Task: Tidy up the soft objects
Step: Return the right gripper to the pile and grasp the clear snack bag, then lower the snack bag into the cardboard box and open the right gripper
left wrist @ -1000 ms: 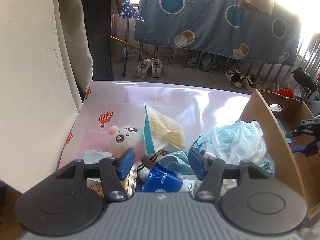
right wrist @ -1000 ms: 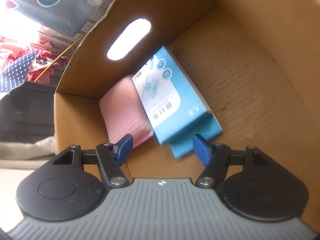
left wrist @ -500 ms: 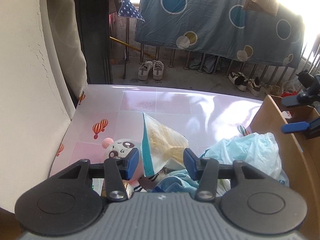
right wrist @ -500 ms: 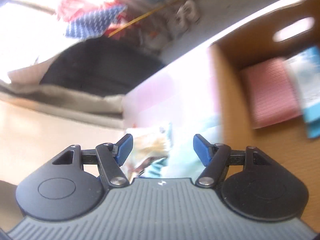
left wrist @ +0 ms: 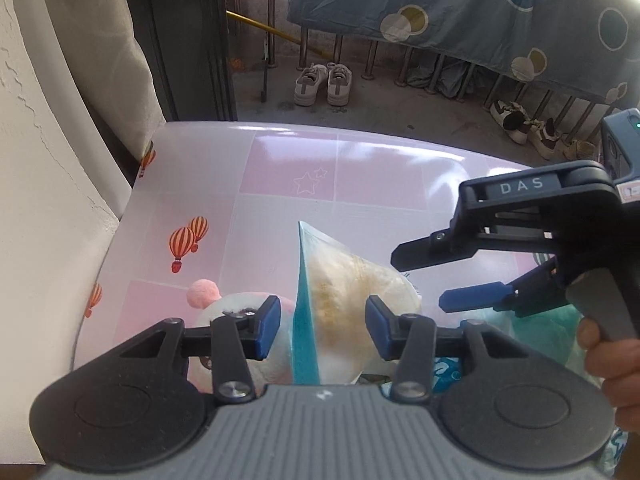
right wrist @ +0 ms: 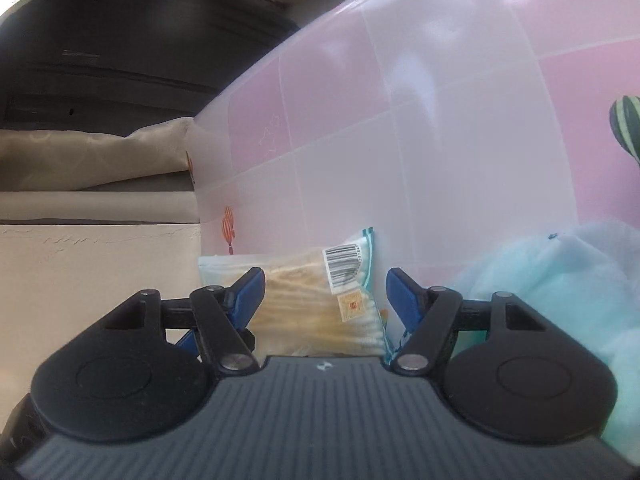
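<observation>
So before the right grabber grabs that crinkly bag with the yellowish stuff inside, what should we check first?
1. Right gripper open: ok.
2. Clear bag lined up between its fingers: ok.
3. Fingers far enough around the bag to pinch it: cannot tell.
4. Left gripper out of the way: not ok, it is open right beside the same bag.
5. Plush toy clear of the pinch: cannot tell, it lies right by the bag.
6. Light blue plastic bag clear of the pinch: ok.

tablecloth (left wrist: 360, 168) glossy plastic | packet (right wrist: 320, 304) clear film | plush (left wrist: 240, 312) fuzzy
</observation>
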`<state>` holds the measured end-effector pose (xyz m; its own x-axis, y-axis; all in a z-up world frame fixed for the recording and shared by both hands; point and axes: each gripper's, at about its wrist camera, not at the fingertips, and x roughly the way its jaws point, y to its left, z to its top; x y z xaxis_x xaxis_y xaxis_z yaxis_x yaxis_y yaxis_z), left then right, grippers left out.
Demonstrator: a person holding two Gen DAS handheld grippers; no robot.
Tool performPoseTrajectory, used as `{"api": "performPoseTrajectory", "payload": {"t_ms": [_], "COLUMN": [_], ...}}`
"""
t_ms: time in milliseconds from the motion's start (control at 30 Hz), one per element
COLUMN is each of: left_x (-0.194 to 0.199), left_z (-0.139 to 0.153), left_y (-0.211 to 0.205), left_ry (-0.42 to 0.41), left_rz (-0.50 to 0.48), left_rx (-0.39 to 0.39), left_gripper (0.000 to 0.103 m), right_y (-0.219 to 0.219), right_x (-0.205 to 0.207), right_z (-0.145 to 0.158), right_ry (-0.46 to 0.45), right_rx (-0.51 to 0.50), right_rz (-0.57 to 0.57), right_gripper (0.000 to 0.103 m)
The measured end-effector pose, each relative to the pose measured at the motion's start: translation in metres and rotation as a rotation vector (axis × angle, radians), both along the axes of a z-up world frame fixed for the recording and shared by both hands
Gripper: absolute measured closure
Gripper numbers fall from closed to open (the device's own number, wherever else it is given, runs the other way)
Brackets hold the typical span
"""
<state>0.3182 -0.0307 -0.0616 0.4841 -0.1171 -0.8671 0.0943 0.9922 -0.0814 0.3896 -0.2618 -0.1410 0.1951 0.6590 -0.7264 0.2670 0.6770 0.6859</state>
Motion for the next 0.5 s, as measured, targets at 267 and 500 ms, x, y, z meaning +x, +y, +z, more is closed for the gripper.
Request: {"api": "performPoseTrajectory", "payload": {"t_ms": [267,500], "left_x": [0.002,-0.019], "left_z": [0.005,0.04], "left_y": [0.002,-0.007], "left_ry": [-0.032,-0.116], "left_rz": [0.023,-0.007], "left_rx": [-0.05,-0.098], "left_gripper": [0.089,0.095], "right_y": [-0.001,-0.014], "right_x": [0.002,-0.017], "right_z": [-0.014,0.012], "right_ry": [0.026,0.0], "right_rx": [0.048,0.112], "right_rz": [-0.013,-0.034], "right_gripper": [0.035,0.035]}}
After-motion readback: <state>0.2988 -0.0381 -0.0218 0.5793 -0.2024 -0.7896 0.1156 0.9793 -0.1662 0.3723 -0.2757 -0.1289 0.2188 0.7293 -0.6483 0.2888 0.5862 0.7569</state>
